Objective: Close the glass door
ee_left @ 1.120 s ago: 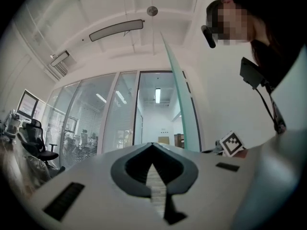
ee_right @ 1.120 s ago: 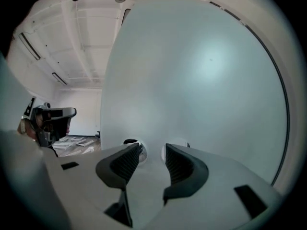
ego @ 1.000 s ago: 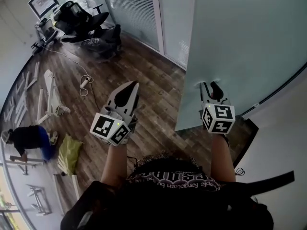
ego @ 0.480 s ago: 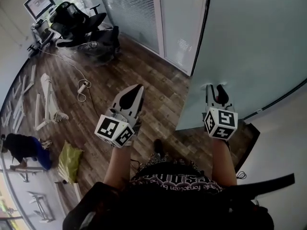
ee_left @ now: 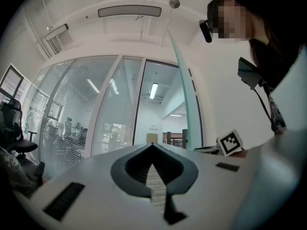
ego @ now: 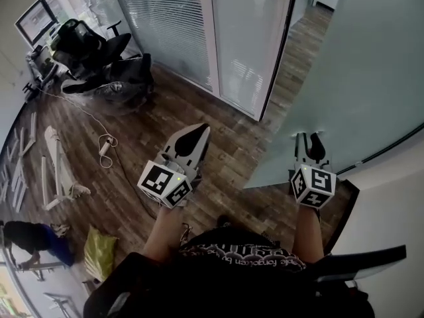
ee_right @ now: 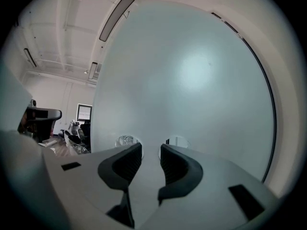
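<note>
Progress showed: I had swung the glass door onward with the right tongs spread open and empty at its face; left tongs stayed closed, idle; a gap to the frame remained.

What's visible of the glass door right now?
The glass door is a frameless frosted panel, pale blue-green, smooth and not see-through. It stands ajar: its thin edge sits clear of the dark door frame, with wood floor showing through the gap. Two round fittings sit low on its face. The right tongs, jaws apart and empty, point at that face by the fittings; contact looks likely but isn't certain.
</note>
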### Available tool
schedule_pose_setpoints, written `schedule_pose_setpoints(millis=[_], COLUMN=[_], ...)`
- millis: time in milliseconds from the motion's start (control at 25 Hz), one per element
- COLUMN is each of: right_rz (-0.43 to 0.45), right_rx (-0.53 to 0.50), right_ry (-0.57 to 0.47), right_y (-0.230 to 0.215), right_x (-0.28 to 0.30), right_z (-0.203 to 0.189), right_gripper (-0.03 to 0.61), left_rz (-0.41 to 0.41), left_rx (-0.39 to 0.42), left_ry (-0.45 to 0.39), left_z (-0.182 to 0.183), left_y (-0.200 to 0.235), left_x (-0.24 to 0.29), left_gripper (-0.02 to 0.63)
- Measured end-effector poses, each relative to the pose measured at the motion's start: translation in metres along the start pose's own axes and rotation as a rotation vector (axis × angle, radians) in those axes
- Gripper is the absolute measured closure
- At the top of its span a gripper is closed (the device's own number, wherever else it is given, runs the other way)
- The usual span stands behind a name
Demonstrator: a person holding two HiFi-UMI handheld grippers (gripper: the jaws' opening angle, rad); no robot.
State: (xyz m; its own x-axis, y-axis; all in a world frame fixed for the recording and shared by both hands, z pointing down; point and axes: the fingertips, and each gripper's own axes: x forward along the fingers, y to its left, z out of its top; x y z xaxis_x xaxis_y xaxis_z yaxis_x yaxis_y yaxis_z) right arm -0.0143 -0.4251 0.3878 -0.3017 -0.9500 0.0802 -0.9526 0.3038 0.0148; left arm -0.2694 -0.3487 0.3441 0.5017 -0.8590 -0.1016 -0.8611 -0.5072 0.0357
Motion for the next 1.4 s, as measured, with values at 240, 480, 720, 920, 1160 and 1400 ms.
schedule_pose_setpoints(millis=[240,480,720,920,1160,1400], right_rz=[-0.048,-0.065,-0.106,-0.106,-0.126,-0.181], right_rx=[-0.009,-0.017,-0.01,-0.026,-0.023,-0.028], right_ry=[0.002,0.02,-0.012,-0.007,-0.006,-0.017], right_y=[-0.001,-0.01,-0.03,-0.039,-0.057,-0.083], right_x=[0.05,0.106,0.17,0.216,0.274,0.333], right_z=[0.005,0.009,0.012,0.016,0.022,0.025], right_gripper=[0.457,0.457,0.457,0.457,0.457,0.457], left_rz=[-0.022,-0.024,0.0,-0.008,-0.058,-0.121], left_rx=[-0.019,-0.024,0.004,0.028,0.033,-0.013], left_ry=[0.003,0.005,0.008,0.006,0.008,0.021], left_z=[-0.002,-0.01,-0.016,-0.012,-0.015,-0.037], left_y=[0.044,0.078,0.122,0.166,0.189,0.199], left_x=[0.024,0.055,0.106,0.156,0.243,0.298], left_gripper=[0.612,0.611,0.611,0.612,0.612,0.611])
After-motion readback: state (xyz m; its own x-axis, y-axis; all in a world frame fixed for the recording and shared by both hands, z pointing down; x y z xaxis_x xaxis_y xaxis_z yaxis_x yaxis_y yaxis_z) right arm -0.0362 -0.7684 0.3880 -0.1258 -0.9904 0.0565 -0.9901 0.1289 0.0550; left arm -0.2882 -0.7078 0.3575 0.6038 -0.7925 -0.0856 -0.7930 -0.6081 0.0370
